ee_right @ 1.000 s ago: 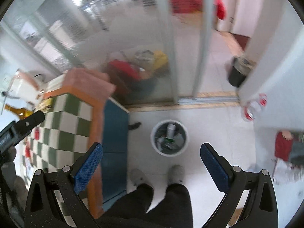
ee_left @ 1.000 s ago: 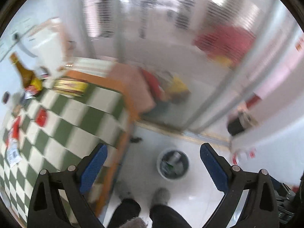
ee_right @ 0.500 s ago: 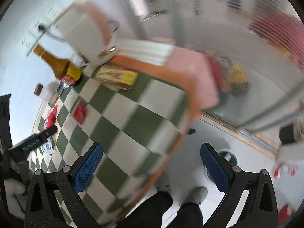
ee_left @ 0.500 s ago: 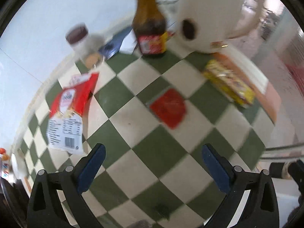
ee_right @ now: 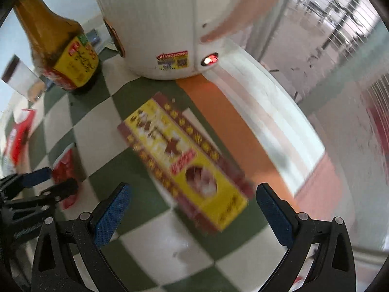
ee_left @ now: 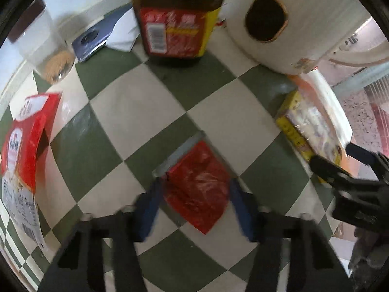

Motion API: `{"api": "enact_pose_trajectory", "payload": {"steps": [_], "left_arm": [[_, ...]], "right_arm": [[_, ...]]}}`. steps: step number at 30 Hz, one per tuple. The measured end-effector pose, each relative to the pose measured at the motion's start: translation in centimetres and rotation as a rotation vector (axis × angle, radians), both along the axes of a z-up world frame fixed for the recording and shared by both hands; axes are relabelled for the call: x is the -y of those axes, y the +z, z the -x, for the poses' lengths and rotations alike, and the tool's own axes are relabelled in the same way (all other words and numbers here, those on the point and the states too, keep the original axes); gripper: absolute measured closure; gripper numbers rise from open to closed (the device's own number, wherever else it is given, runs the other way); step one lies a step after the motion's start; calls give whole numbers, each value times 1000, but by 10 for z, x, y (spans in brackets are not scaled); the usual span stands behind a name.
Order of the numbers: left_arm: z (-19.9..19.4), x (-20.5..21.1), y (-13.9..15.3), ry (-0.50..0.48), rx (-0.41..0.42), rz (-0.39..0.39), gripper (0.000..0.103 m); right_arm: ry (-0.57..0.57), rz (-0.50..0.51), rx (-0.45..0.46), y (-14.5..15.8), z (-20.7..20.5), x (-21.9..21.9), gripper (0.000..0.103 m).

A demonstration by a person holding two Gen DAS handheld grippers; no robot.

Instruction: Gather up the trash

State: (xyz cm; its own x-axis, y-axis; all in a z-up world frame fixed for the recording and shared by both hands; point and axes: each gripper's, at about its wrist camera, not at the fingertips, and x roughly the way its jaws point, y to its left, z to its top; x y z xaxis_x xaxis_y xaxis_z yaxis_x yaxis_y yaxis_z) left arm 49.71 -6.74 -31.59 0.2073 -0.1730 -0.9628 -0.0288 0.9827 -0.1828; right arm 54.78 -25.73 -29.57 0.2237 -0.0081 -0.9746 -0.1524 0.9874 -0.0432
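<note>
red wrapper [ee_left: 198, 187] flat on desk [ee_left: 136, 107], before sauce bottle [ee_left: 177, 22]; left gripper [ee_left: 194, 204] fingers closing around it; right gripper [ee_right: 194, 206] fingers wide, empty, over yellow box [ee_right: 184, 160]. nothing collected yet.

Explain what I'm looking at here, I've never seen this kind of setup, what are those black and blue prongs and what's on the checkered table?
There is no robot here. A person holds a two-fingered grabbing tool in each hand, and a wide-angle camera on each tool looks forward along its fingers; that is why the pictures look round and bent.

The left tool points down at a small red wrapper; its blue-padded jaws are closing with the wrapper between them. The right tool is open above a yellow box near the table's edge.

Also on the green and white checkered table: a brown sauce bottle, a large white appliance, a red and white packet and a clear jar. Nothing is lifted yet.
</note>
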Motion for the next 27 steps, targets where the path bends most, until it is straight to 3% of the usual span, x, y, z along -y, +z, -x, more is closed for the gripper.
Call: {"api": "enact_pose_trajectory", "payload": {"steps": [4, 5, 9, 10, 11, 18, 27], "left_arm": [[2, 5, 2, -29, 10, -26, 94], [4, 4, 4, -27, 13, -27, 94], [17, -9, 15, -8, 35, -24, 96], [21, -13, 19, -6, 46, -27, 96], [24, -17, 25, -3, 59, -33, 96], [29, -29, 73, -6, 139, -53, 96], [52, 15, 110, -83, 215, -80, 96]], "right_arm": [[18, 19, -37, -15, -17, -5, 1], [11, 19, -38, -17, -19, -3, 11], [-12, -38, 3, -11, -18, 3, 15], [-14, -45, 12, -9, -15, 4, 17], [-15, -54, 23, -6, -11, 5, 26], [-73, -155, 91, 26, 21, 21, 34], [-177, -269, 152, 60, 79, 43, 40]]}}
